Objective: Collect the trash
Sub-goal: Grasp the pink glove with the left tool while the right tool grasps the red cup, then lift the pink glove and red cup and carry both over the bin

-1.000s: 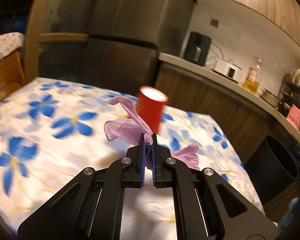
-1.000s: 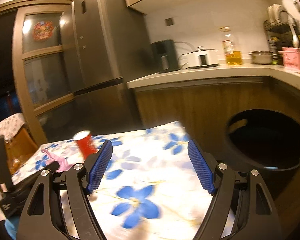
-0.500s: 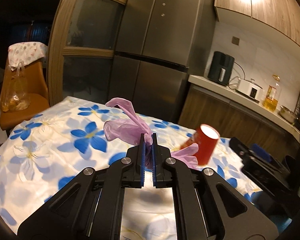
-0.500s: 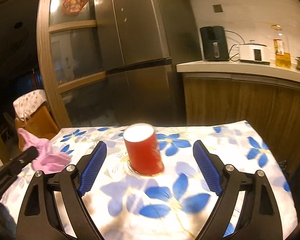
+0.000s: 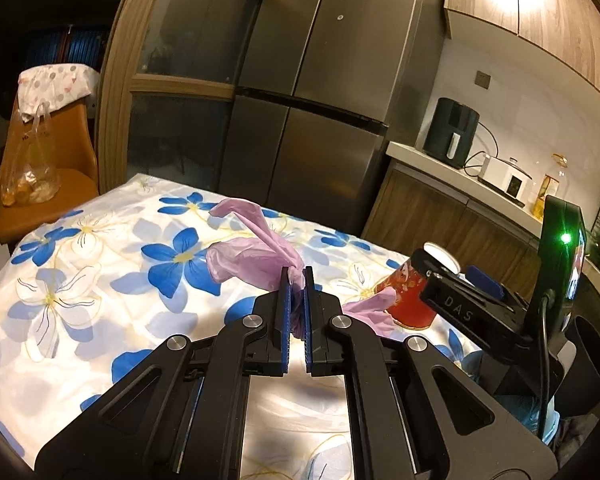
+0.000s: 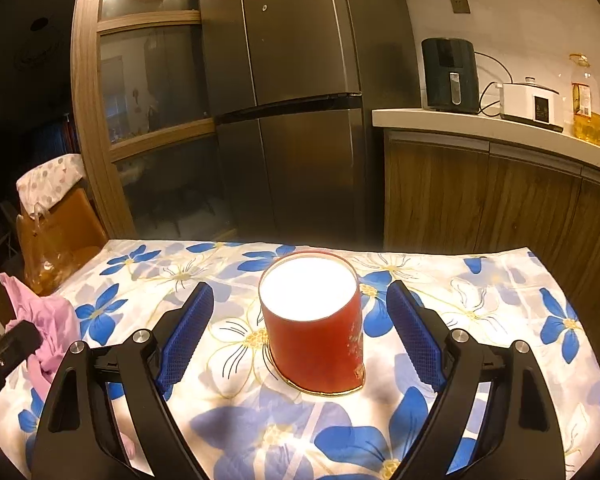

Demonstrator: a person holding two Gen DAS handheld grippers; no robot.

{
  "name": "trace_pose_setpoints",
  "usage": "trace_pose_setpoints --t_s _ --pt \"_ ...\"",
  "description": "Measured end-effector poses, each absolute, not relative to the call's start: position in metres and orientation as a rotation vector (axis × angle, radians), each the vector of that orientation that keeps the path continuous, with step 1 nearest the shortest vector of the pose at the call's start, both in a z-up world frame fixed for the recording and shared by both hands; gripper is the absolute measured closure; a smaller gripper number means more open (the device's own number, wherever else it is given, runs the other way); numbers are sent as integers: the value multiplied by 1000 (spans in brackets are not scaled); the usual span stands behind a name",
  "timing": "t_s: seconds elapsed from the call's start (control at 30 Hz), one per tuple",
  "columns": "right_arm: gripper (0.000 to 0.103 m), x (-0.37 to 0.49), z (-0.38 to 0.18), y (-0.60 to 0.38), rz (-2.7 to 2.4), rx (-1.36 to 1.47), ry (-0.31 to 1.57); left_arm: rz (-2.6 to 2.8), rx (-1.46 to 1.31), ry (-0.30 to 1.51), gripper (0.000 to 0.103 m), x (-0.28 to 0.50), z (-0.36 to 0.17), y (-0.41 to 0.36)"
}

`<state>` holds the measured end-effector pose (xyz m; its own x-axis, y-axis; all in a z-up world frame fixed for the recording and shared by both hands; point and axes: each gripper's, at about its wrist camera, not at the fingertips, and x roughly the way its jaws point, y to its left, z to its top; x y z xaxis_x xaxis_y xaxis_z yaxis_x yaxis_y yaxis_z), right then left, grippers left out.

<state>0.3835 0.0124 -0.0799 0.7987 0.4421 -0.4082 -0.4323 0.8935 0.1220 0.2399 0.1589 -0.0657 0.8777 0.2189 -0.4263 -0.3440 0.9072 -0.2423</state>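
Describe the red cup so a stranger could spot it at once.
Find the table with the blue-flowered cloth in front of the steel fridge. The red cup stands upright on it, between the right gripper's open jaws. It is the only red cylinder there, white inside; the purple bag is limp.

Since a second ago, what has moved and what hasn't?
The open right gripper swung from facing the bin to the red cup, closing in until its pads flank it, not yet touching. The left gripper stayed shut on the purple bag; the cup stayed upright on the tablecloth.
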Motion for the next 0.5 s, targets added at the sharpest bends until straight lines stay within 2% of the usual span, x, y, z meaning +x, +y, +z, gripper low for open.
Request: trace_pose_setpoints --t_s 0.13,0.27,0.5 --pt "29 387 -83 16 481 10 457 303 -320 408 99 240 -67 159" --pt "48 388 -84 16 490 9 461 304 -318 417 99 242 -69 159" --pt "49 385 -83 11 497 23 461 306 -318 423 99 243 -70 159"
